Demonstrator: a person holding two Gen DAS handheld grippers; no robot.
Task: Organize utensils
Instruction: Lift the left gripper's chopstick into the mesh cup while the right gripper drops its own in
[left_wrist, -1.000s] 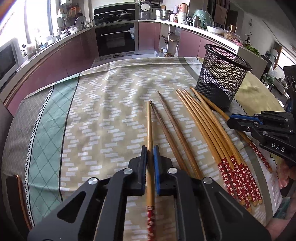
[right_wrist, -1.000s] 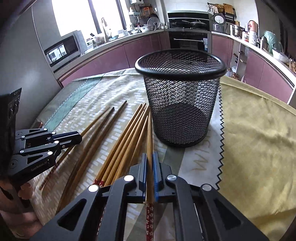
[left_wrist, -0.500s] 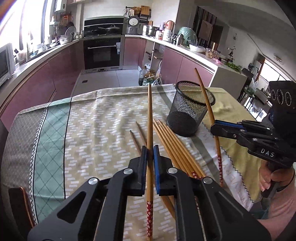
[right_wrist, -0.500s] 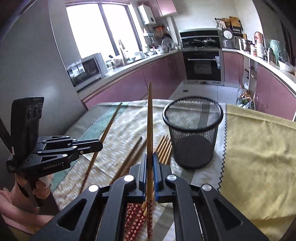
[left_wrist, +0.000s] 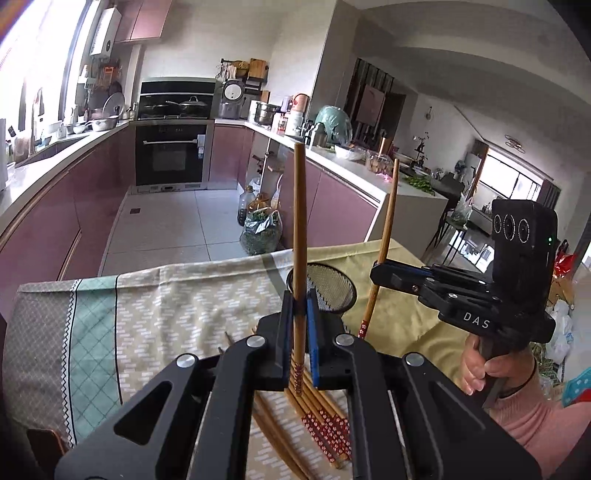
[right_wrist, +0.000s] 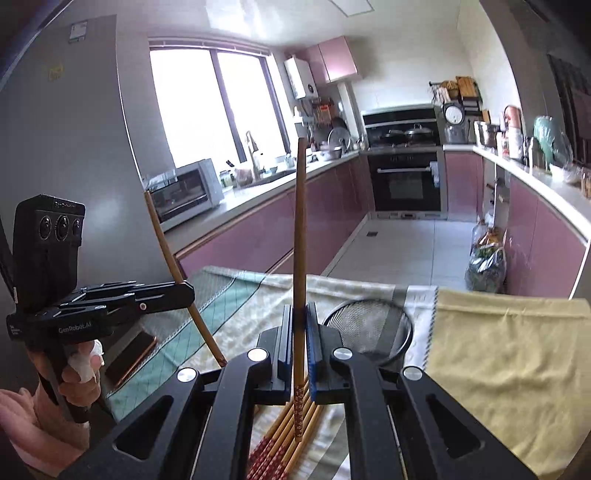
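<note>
A kitchen with mauve-fronted cabinets and a black built-in oven wraps around the tabletop, which wears a beige patterned cloth with a green diamond band and, toward three o'clock, a plain yellow cloth. At twelve o'clock on the cloth stands the black wire-mesh cup. A row of loose wooden chopsticks with red flowered ends lies near six o'clock.

The left gripper has its jaws pinching one upright wooden chopstick, raised off the cloth just before the cup. The right gripper likewise pinches a second upright chopstick beside the cup.

Only the right wrist view shows the window, a silver microwave and the grey refrigerator; only the left shows the living area.
</note>
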